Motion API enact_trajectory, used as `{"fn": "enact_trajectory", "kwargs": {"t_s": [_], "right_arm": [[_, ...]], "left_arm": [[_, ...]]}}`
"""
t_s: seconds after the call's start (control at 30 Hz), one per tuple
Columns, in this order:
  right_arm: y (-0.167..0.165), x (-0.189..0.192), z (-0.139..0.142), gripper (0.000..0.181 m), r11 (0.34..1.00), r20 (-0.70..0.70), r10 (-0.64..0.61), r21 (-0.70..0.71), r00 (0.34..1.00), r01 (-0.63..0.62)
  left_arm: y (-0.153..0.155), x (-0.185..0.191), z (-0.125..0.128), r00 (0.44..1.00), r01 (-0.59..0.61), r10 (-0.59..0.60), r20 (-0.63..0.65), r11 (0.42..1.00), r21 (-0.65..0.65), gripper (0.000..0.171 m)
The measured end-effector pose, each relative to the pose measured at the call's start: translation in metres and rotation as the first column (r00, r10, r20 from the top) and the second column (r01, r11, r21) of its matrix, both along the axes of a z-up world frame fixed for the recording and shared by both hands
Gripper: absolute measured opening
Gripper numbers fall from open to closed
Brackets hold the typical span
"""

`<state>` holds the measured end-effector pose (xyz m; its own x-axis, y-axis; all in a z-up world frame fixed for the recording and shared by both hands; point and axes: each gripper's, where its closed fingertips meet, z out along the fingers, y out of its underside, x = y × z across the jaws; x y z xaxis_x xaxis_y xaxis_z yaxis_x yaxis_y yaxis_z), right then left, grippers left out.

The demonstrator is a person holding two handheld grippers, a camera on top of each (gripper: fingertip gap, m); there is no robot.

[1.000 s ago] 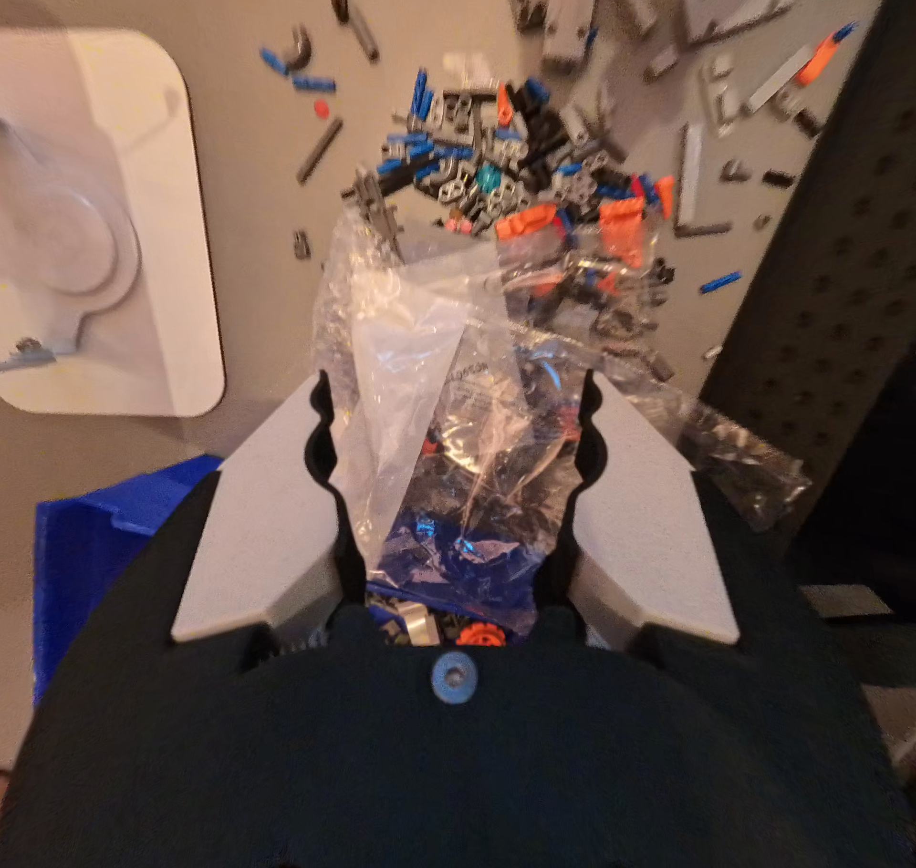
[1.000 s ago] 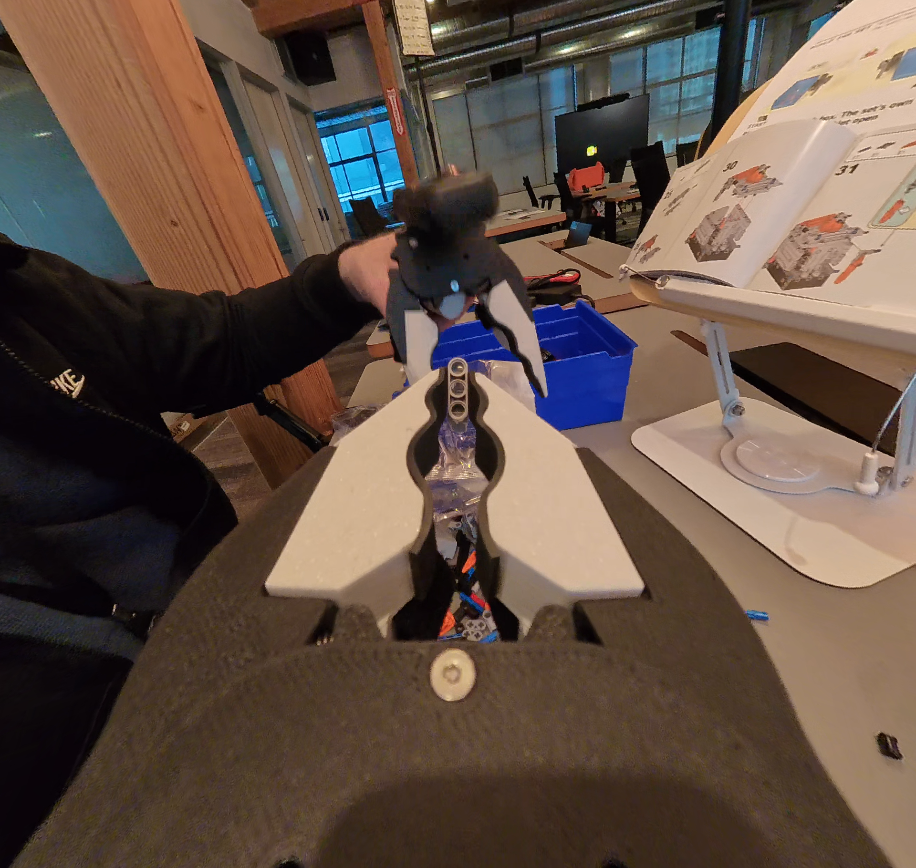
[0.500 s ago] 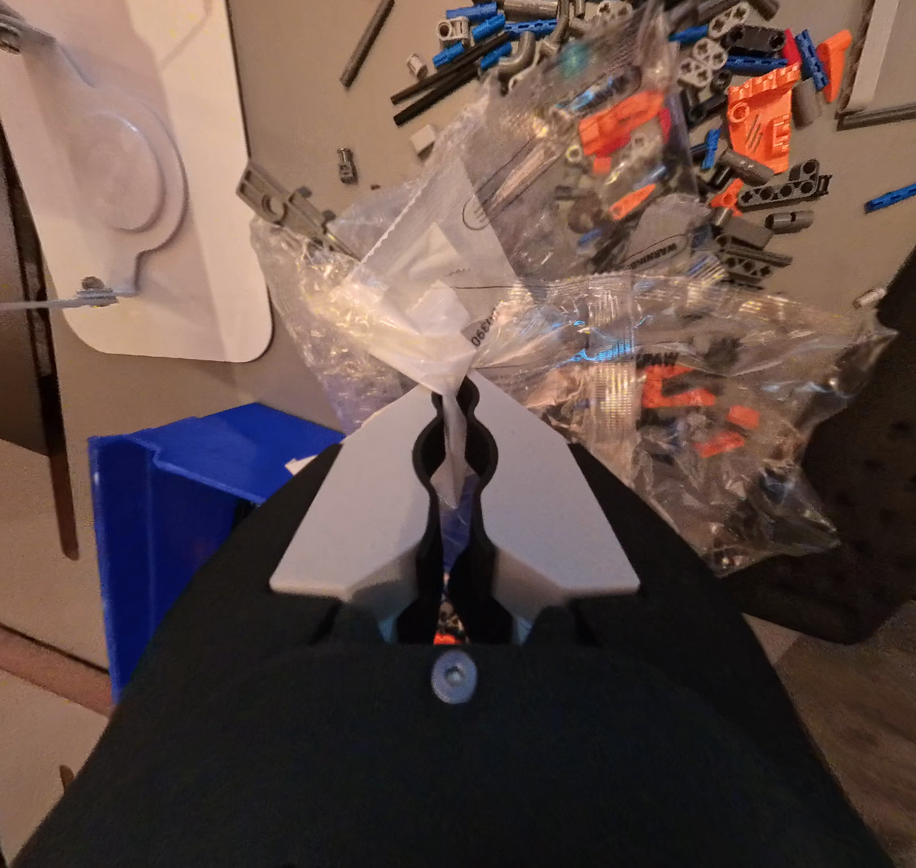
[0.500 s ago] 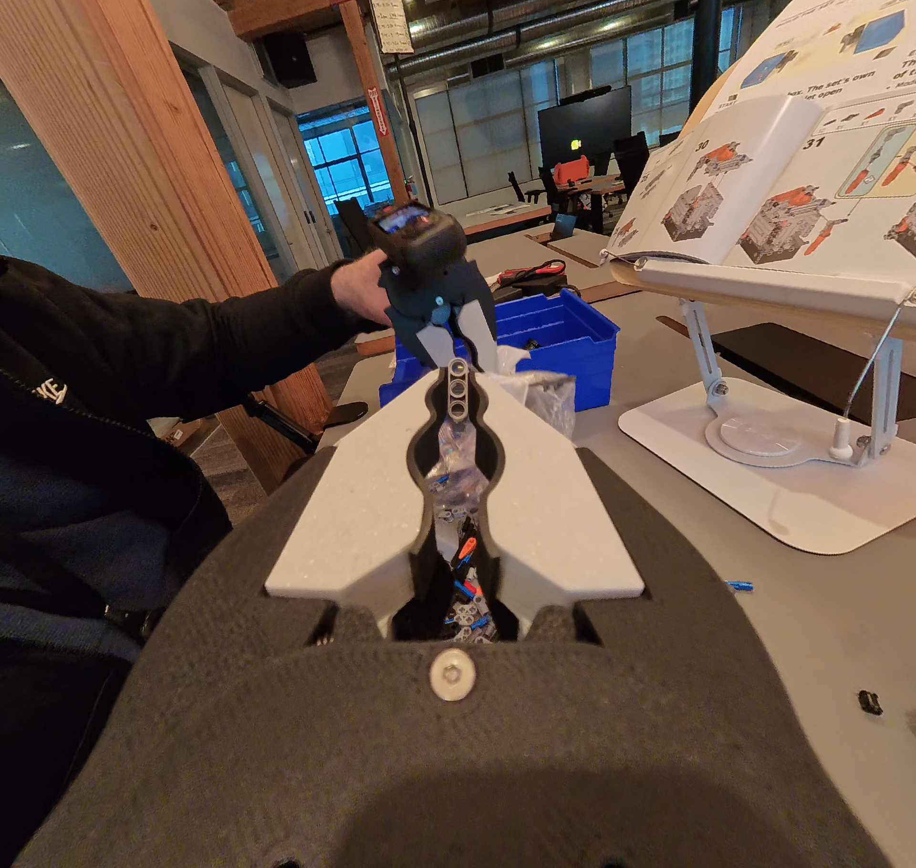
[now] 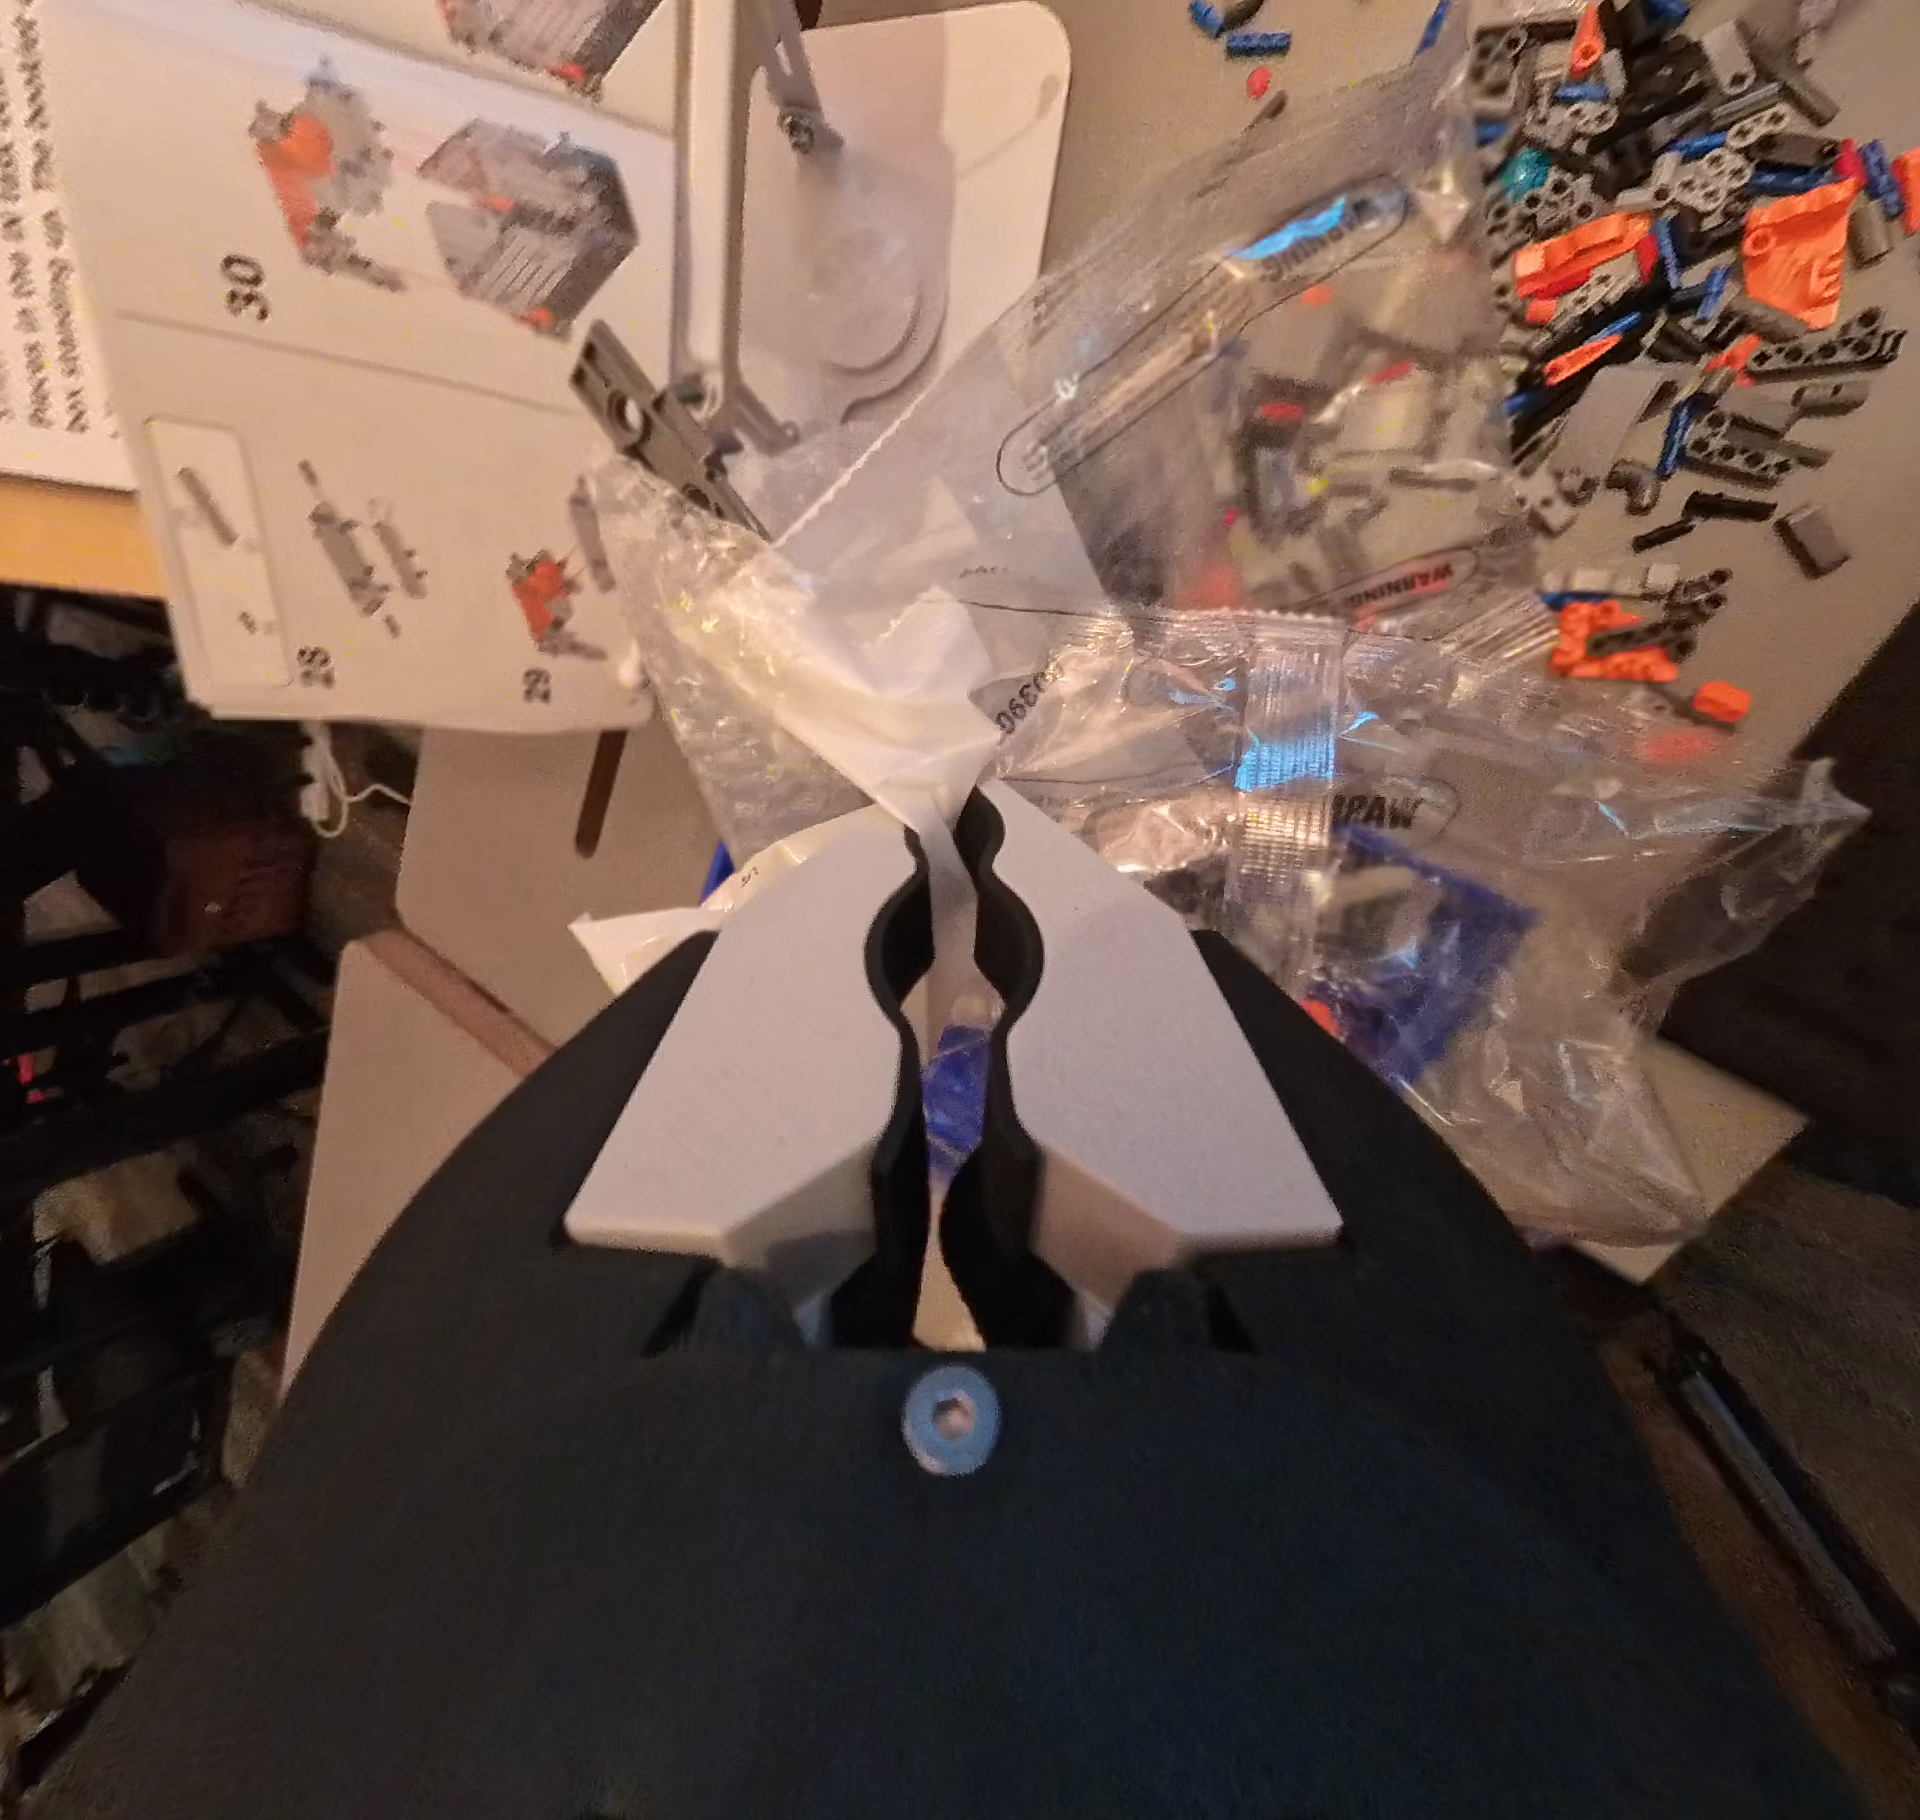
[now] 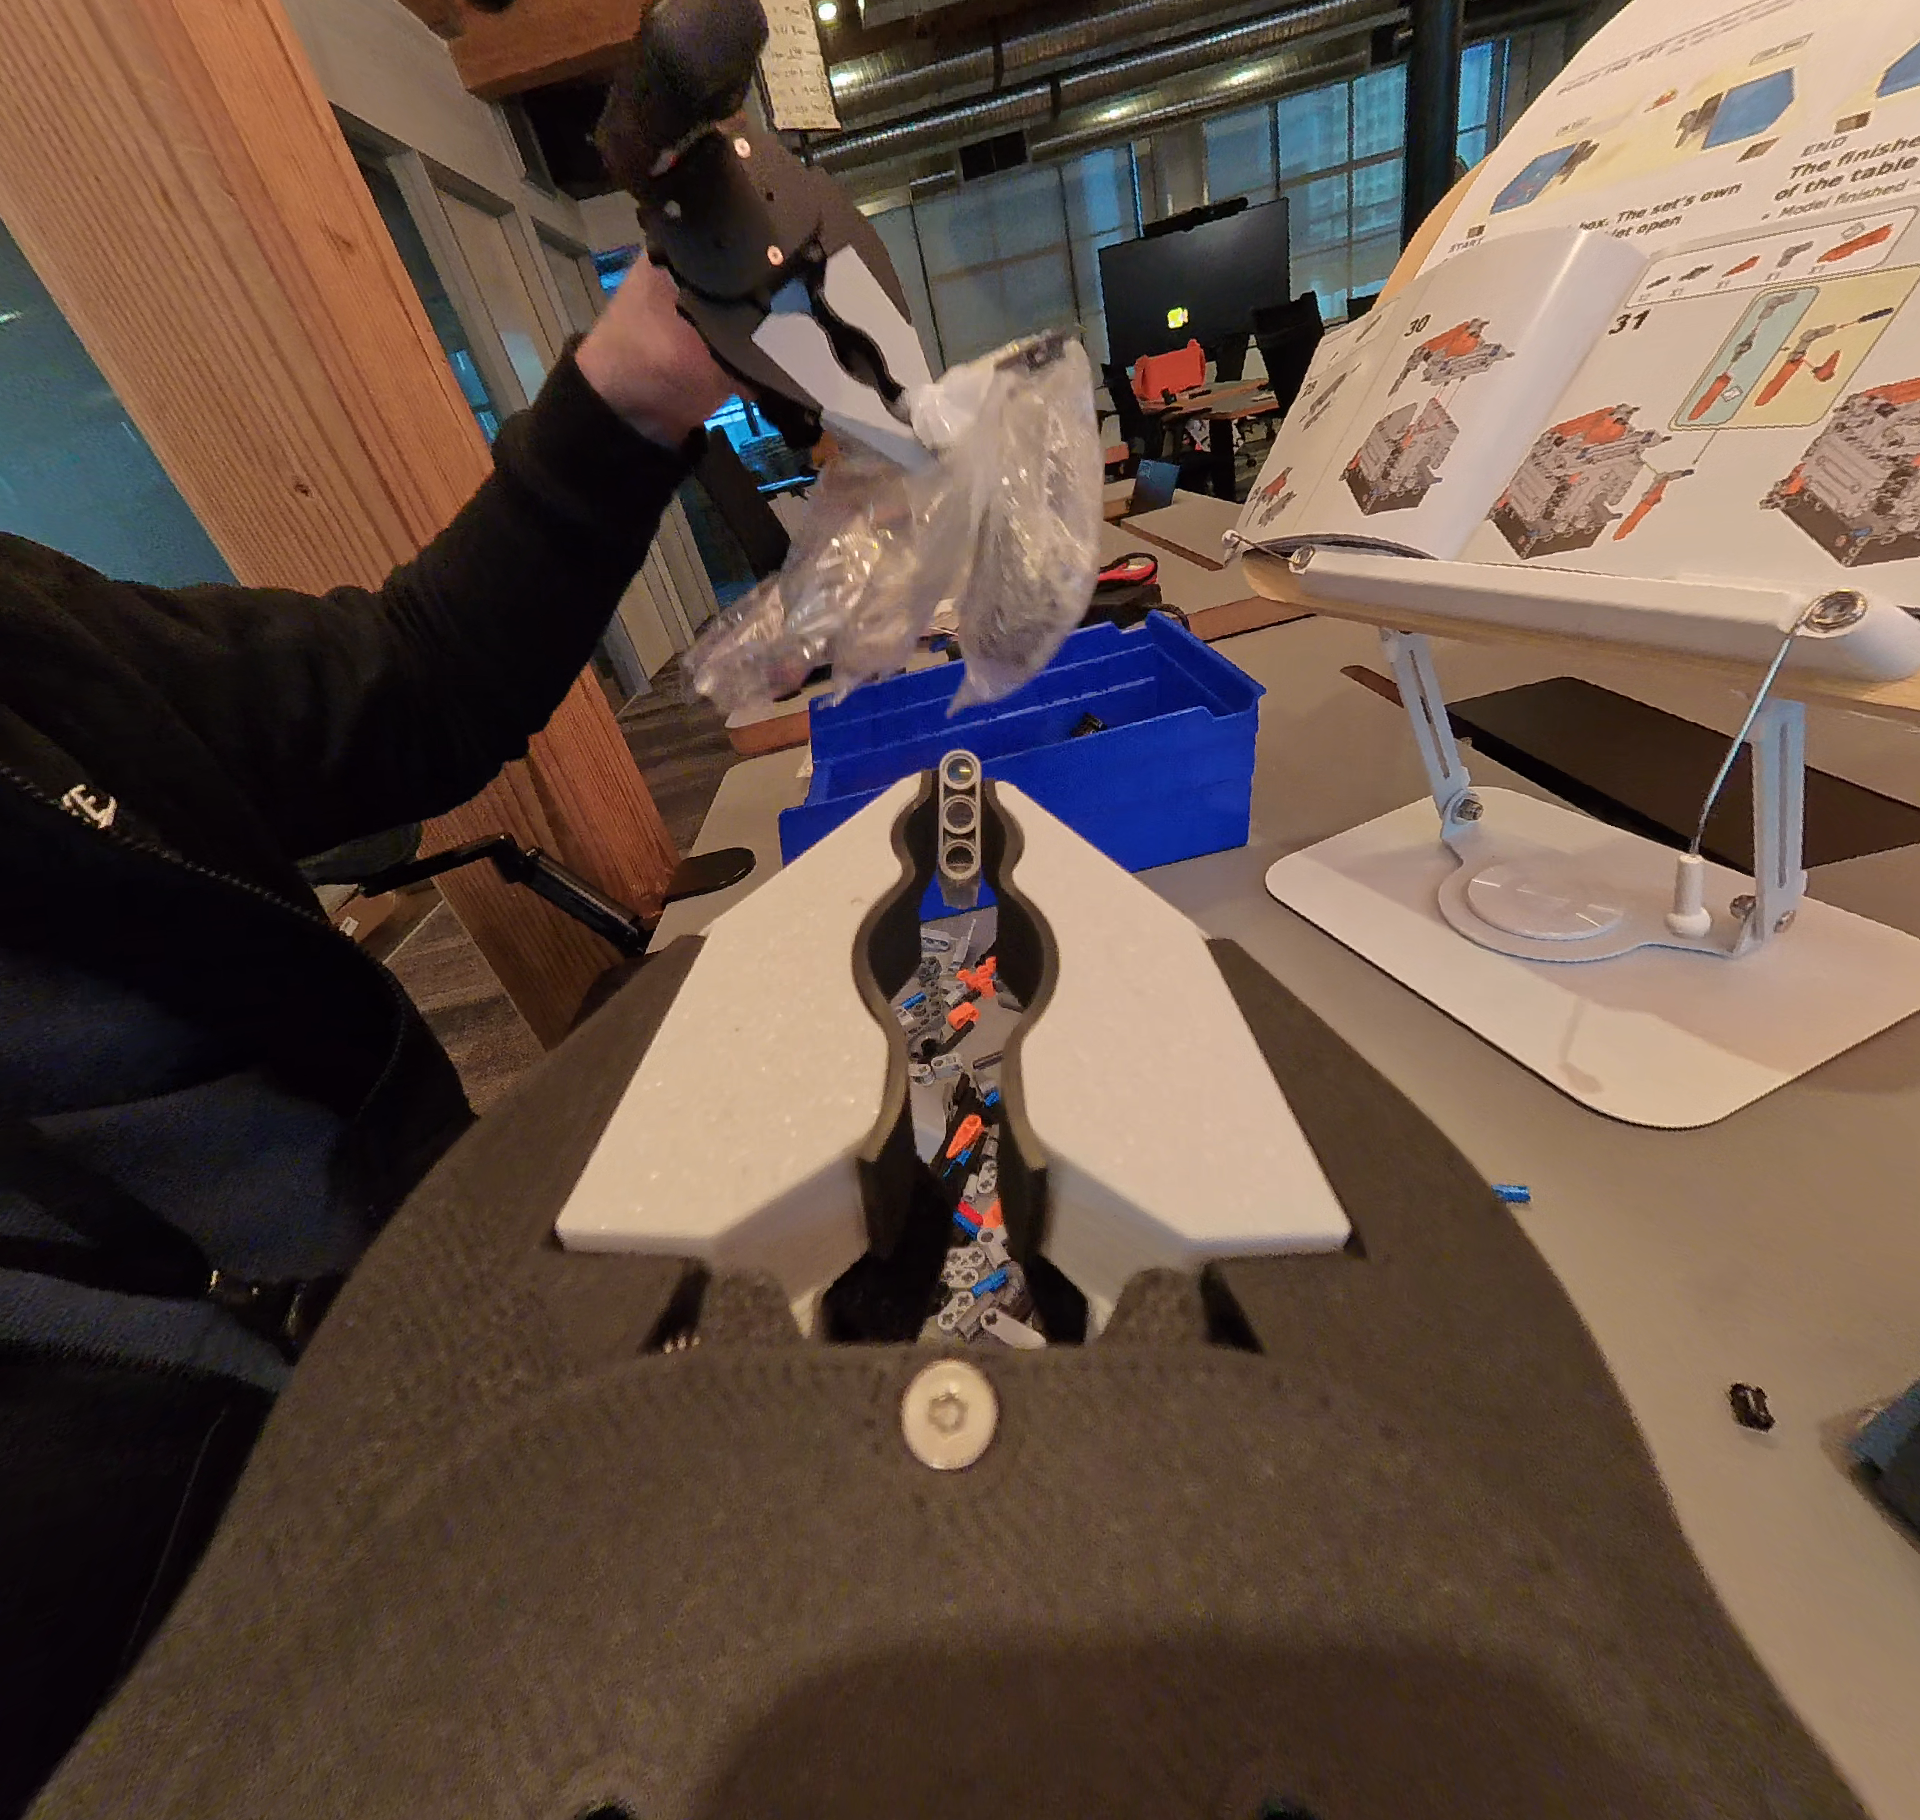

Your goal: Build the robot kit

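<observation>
My left gripper [image 5: 951,820] is shut on a bunch of clear plastic bags [image 5: 1195,648] and holds them up in the air. In the right wrist view the left gripper [image 6: 914,440] and the hanging bags [image 6: 935,534] show above a blue bin [image 6: 1091,762]. A dark grey beam piece [image 5: 649,430] sticks out of the bunch. My right gripper [image 6: 958,794] is shut on a short light grey beam with three holes [image 6: 958,830], held upright above a pile of small building pieces [image 6: 961,1126].
Loose grey, black, blue and orange building pieces [image 5: 1704,170] lie on the grey table at the upper right. A white stand [image 6: 1558,939] holds an open instruction booklet [image 6: 1621,399]. A wooden pillar [image 6: 208,316] and a person's black sleeve [image 6: 364,648] are on the left. The tips of one gripper are about 30 centimeters away from the tips of the other.
My left gripper closed on the plastic bags and lifted them high above the blue bin. My right gripper stayed shut on the grey beam and barely moved.
</observation>
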<state>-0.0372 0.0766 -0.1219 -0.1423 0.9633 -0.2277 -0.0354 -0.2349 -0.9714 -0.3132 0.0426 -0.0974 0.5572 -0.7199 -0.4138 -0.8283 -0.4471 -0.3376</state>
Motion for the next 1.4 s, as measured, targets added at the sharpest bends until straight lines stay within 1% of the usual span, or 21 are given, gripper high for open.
{"fn": "enact_trajectory", "kwargs": {"t_s": [0.1, 0.2, 0.3, 0.37, 0.43, 0.5, 0.57, 0.6, 0.63, 0.67, 0.73, 0.77, 0.87, 0.97, 1.0, 1.1, 1.17, 1.23, 1.27, 1.3, 1.4], "right_arm": [[0.0, 0.001, -0.001, 0.005, 1.0, 0.001, -0.001, 0.0, 1.0, 0.001], [-0.001, 0.0, -0.001, 0.005, 1.0, 0.007, -0.001, 0.008, 1.0, 0.0], [-0.002, -0.001, -0.002, 0.005, 1.0, 0.013, 0.0, 0.01, 1.0, 0.0], [-0.002, -0.002, -0.004, 0.005, 1.0, 0.02, 0.001, 0.01, 1.0, -0.002], [-0.003, -0.003, -0.006, 0.005, 1.0, 0.024, 0.003, 0.008, 1.0, -0.003], [-0.003, -0.004, -0.007, 0.005, 1.0, 0.028, 0.004, 0.008, 1.0, -0.004], [-0.003, -0.005, -0.008, 0.005, 1.0, 0.033, 0.004, 0.009, 0.999, -0.005], [-0.003, -0.005, -0.008, 0.005, 1.0, 0.034, 0.005, 0.01, 0.999, -0.005], [-0.003, -0.005, -0.009, 0.005, 1.0, 0.038, 0.004, 0.013, 0.999, -0.005], [-0.003, -0.005, -0.009, 0.005, 1.0, 0.042, 0.002, 0.016, 0.999, -0.003], [-0.002, -0.004, -0.01, 0.005, 1.0, 0.048, -0.006, 0.021, 0.999, 0.005], [-0.001, -0.003, -0.01, 0.005, 1.0, 0.051, -0.012, 0.023, 0.999, 0.011], [0.001, -0.001, -0.009, 0.005, 0.999, 0.055, -0.033, 0.031, 0.998, 0.031], [0.001, -0.001, -0.006, 0.005, 0.998, 0.049, -0.042, 0.039, 0.998, 0.041], [0.0, -0.002, -0.005, 0.005, 0.998, 0.046, -0.043, 0.04, 0.998, 0.041], [-0.006, -0.005, 0.0, 0.005, 0.999, 0.025, -0.032, 0.041, 0.999, 0.03], [-0.012, -0.007, 0.005, 0.005, 0.999, 0.013, -0.022, 0.046, 1.0, 0.022], [-0.018, -0.009, 0.009, 0.005, 0.998, 0.011, -0.025, 0.06, 1.0, 0.024], [-0.02, -0.009, 0.011, 0.005, 0.998, 0.007, -0.026, 0.058, 1.0, 0.026], [-0.022, -0.009, 0.012, 0.005, 0.998, 0.003, -0.027, 0.049, 1.0, 0.027], [-0.03, -0.008, 0.014, 0.005, 1.0, -0.019, -0.015, 0.027, 1.0, 0.015]], "left_arm": [[-0.005, -0.042, 0.015, 0.995, -0.048, 0.048, -0.084, 0.999, 0.0, 0.0], [-0.01, -0.069, -0.002, 0.992, -0.052, 0.044, -0.119, 0.997, -0.063, 0.0], [-0.005, -0.089, -0.038, 0.985, -0.083, 0.066, -0.161, 0.991, -0.101, 0.0], [0.006, -0.103, -0.064, 0.977, -0.121, 0.103, -0.187, 0.989, -0.088, 0.0], [0.015, -0.105, -0.095, 0.979, -0.133, 0.115, -0.17, 0.986, -0.101, 0.0], [0.02, -0.119, -0.129, 0.955, -0.167, 0.132, -0.265, 0.979, -0.114, 0.007], [0.018, -0.115, -0.163, 0.957, -0.184, 0.135, -0.255, 0.967, -0.178, 0.015], [0.019, -0.116, -0.172, 0.951, -0.198, 0.146, -0.273, 0.964, -0.177, 0.019], [0.021, -0.118, -0.174, 0.944, -0.209, 0.158, -0.29, 0.965, -0.156, 0.022], [0.024, -0.118, -0.17, 0.945, -0.22, 0.177, -0.275, 0.966, -0.135, 0.024], [0.027, -0.114, -0.151, 0.958, -0.238, 0.218, -0.187, 0.967, -0.094, 0.032], [0.027, -0.116, -0.139, 0.957, -0.253, 0.239, -0.164, 0.965, -0.073, 0.035], [0.021, -0.135, -0.099, 0.927, -0.337, 0.334, -0.173, 0.941, 0.012, 0.051], [0.017, -0.133, -0.057, 0.924, -0.357, 0.369, -0.098, 0.926, 0.122, 0.053], [0.017, -0.121, -0.044, 0.935, -0.347, 0.354, -0.025, 0.927, 0.144, 0.051], [0.012, -0.062, -0.019, 0.961, -0.248, 0.22, 0.166, 0.954, 0.169, 0.049], [0.004, -0.005, -0.011, 0.945, -0.154, 0.091, 0.314, 0.971, 0.182, 0.042], [-0.004, 0.038, -0.014, 0.937, -0.111, 0.024, 0.348, 0.967, 0.231, 0.037], [-0.008, 0.059, -0.014, 0.927, -0.093, -0.017, 0.374, 0.957, 0.274, 0.027], [-0.013, 0.083, -0.013, 0.9, -0.066, -0.073, 0.43, 0.952, 0.299, 0.02], [-0.022, 0.129, -0.019, 0.824, -0.041, -0.15, 0.546, 0.945, 0.323, 0.022]]}}
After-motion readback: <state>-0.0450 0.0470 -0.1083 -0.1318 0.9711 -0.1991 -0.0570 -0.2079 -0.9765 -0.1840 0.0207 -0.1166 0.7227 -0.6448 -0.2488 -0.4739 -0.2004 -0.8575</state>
